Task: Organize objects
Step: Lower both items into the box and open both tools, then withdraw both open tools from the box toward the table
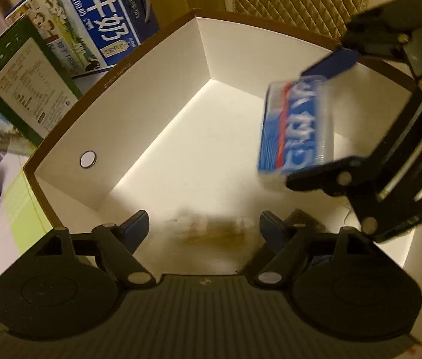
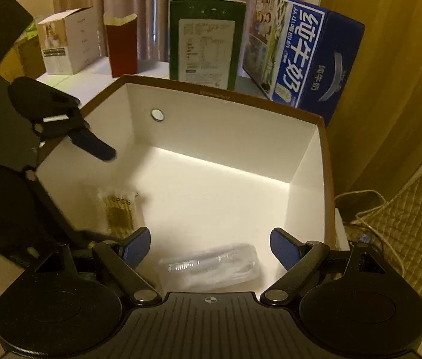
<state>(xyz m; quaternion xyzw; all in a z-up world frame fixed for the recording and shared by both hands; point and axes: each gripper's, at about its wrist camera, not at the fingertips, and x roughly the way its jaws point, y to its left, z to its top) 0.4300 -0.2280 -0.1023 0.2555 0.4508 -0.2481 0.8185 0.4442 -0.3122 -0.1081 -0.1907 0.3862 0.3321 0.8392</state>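
Left gripper: jaws apart over the brown packet lying on the box floor, lower left. Right gripper: jaws apart, wrapped pack between them at bottom centre, pads not touching. I'd lift both straight up, clear of the walls.

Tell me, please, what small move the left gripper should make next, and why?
Probably lift the left gripper straight up out of the box. Its jaws stand open, and the small packet of brownish sticks appears to lie on the box floor below them with neither pad pressing on it, so this item looks placed.
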